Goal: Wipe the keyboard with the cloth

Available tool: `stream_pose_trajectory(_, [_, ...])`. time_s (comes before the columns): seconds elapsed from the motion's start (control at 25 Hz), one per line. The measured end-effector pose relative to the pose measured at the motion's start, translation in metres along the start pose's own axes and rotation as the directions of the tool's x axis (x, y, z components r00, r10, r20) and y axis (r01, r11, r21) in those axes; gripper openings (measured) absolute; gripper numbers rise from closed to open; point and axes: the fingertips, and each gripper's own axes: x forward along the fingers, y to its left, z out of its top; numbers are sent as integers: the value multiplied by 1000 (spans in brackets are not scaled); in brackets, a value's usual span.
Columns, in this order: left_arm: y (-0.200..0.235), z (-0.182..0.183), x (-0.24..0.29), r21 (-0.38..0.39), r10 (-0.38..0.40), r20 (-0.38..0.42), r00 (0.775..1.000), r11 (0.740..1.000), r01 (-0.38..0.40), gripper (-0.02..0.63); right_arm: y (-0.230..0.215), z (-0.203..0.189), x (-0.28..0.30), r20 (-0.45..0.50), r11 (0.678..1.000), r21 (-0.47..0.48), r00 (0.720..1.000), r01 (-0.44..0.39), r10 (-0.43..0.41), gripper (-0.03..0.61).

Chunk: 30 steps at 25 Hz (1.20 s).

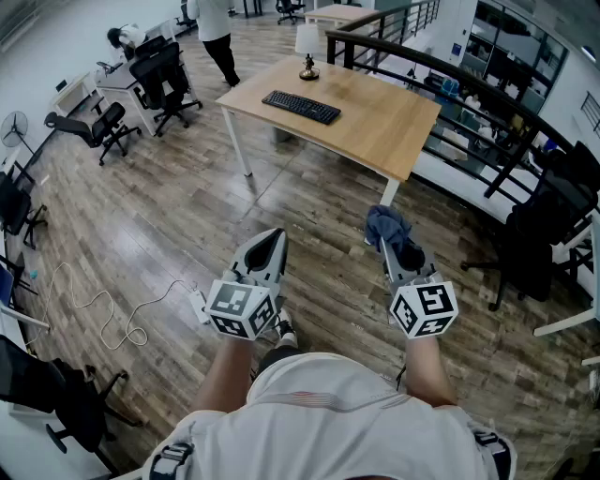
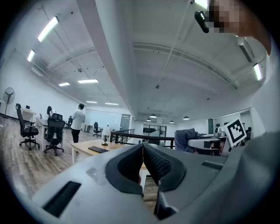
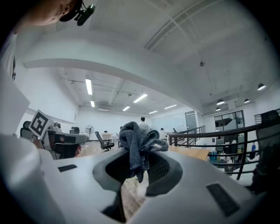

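**Cloth gripped, keyboard well ahead**

- Position: the person stands on the wood floor, well apart from the table.
- The keyboard lies flat on the table's far part, near a small lamp. Nothing touches it.
- The right gripper has its jaws pinched on the dark blue-grey cloth.
- The cloth bunches up above the tips, and one tail hangs down between the pads. It is caught by a fold, so most of it sits loose out front, probably to give a soft wad for the keys.
- The left gripper has its jaws pressed together with nothing between them. It is held level beside the right one and apart from it. It looks idle and may be free to steady the keyboard.
- Stage, as judged: the approach only; wiping has not begun.
- The next move calls for closing on the table, then lowering the wad onto the keys.
- Risks: the grip on the fold looks shallow and may slip under drag. The keyboard may slide on the smooth top.
- Another person stands beyond the table, clear of the route.
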Motion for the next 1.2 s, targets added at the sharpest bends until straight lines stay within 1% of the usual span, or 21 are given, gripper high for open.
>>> stream_pose_trajectory(0.36, [12, -8, -9, -12, 10, -24, 1000, 1000, -10, 15, 13, -11, 8, -23, 1000, 12, 1000, -4, 4, 126])
stream_pose_trajectory(0.72, [27, -18, 5, -25, 8, -50, 999, 1000, -9, 15, 6, -24, 27, -56, 999, 32, 998, 9, -8, 126])
stream_pose_trajectory(0.92, [58, -20, 19, -38, 24, -57, 998, 999, -27, 15, 6, -22, 62, -36, 998, 70, 999, -7, 10, 129])
stream_pose_trajectory(1.2, [129, -15, 60, -58, 40, -48, 998, 997, -42, 15, 6, -16, 151, -42, 999, 47, 999, -25, 27, 129])
